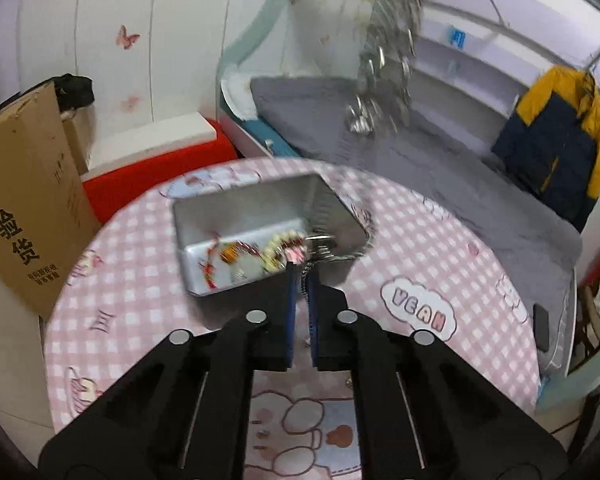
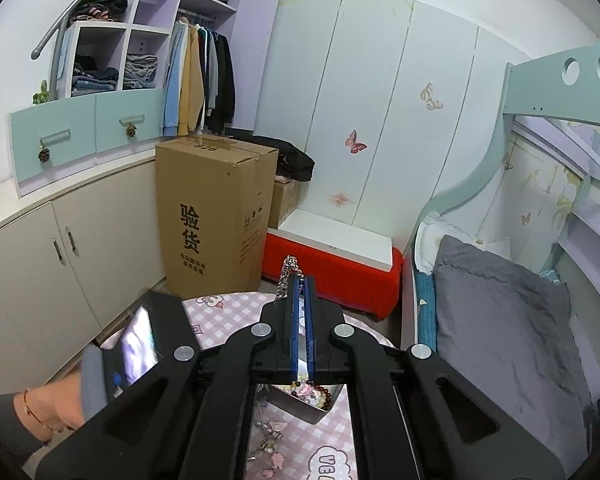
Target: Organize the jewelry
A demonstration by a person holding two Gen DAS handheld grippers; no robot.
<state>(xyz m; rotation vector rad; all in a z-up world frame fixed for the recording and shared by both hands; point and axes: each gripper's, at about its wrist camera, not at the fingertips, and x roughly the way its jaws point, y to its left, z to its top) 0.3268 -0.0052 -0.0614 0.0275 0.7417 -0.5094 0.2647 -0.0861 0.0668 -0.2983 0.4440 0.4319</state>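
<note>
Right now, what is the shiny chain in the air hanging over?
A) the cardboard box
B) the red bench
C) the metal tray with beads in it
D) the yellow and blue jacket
C: in the left wrist view the silver chain drops down from above into the metal tray, where its lower end lies beside the bead bracelets. The right gripper pinches its top.

A silver chain (image 2: 287, 276) hangs pinched at the blue pads. Below, an open metal tin (image 1: 204, 216) on the pink checked worktop (image 1: 400, 232) holds a cream bead bracelet (image 1: 278, 248) and red-threaded trinkets (image 1: 216, 258).
</note>
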